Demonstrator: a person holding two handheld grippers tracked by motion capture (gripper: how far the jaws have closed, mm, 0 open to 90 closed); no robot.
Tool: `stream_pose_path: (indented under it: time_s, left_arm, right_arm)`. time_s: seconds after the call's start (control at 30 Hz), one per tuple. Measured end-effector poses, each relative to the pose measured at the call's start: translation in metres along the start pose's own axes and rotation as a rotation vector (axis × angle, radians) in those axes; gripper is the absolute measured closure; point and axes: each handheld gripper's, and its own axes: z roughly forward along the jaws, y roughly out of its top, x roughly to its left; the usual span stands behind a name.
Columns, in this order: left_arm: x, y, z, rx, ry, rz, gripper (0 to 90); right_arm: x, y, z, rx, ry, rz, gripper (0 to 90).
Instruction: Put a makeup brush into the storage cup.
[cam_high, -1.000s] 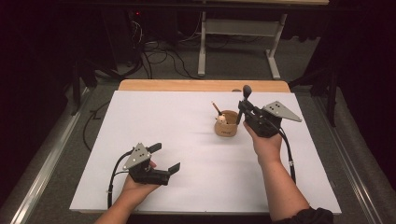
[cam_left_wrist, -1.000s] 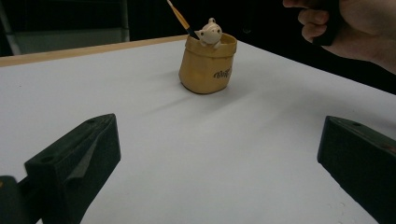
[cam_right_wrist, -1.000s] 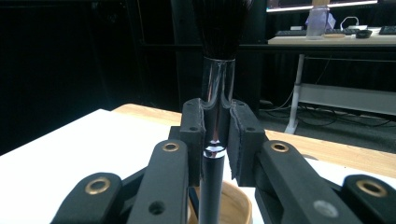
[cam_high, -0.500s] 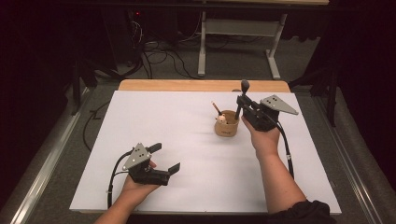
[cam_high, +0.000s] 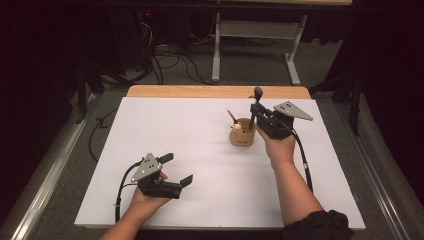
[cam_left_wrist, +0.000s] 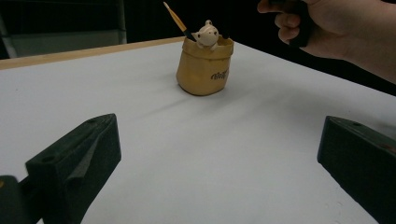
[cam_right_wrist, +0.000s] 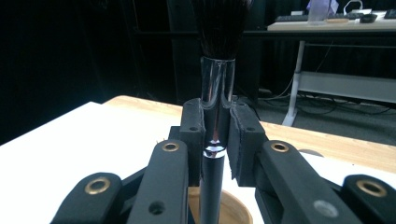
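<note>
The work in hand looks like loading brushes into the small tan sack-shaped pot with a little cream animal figure at its rim (cam_high: 242, 134), which stands on the white-covered bench (cam_high: 200, 130) toward its far right part. One thin brush with an orange wooden handle (cam_high: 231, 115) already leans out of the pot on its left side, so that much seems done. The right hand-held gripper (cam_high: 258, 111) is clenched on a black-handled makeup brush with a chrome ferrule and a dark bristle head (cam_high: 256, 100); in the right gripper view the pads press on the ferrule (cam_right_wrist: 216, 100) from both sides, bristles upward, and the handle runs straight down toward the pot's round mouth (cam_right_wrist: 233, 207) just below. Whether the handle's lower end already sits inside the pot cannot be told from these views. By my reading the brush is held upright right over the pot at its right edge, so what is left is to lower it in, if it is not in yet, and let go. The left hand-held gripper (cam_high: 172, 170) lies released near the front left of the bench, well apart from the pot, its jaws wide with nothing between them, as the left gripper view confirms, where the pot (cam_left_wrist: 203, 65) stands farther off.
</note>
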Motion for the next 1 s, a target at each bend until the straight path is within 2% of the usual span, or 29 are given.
stream_pose_path:
  time_s: [0.17, 0.37, 0.7, 1.0]
  left_arm:
    - [0.000, 0.001, -0.001, -0.004, -0.001, 0.012, 0.1]
    - [0.000, 0.001, -0.002, -0.006, 0.000, 0.004, 0.1]
    - [-0.001, 0.000, -0.002, -0.002, -0.007, 0.009, 0.2]
    - [-0.002, 0.001, -0.002, -0.001, -0.011, 0.013, 0.2]
  right_arm:
    - [0.001, -0.004, 0.004, 0.019, 0.001, -0.007, 80.3]
    - [0.004, -0.011, 0.011, 0.035, 0.010, -0.007, 80.3]
    - [0.007, -0.017, 0.015, 0.070, 0.014, -0.026, 80.1]
    - [0.006, -0.020, 0.015, 0.082, 0.012, -0.019, 80.0]
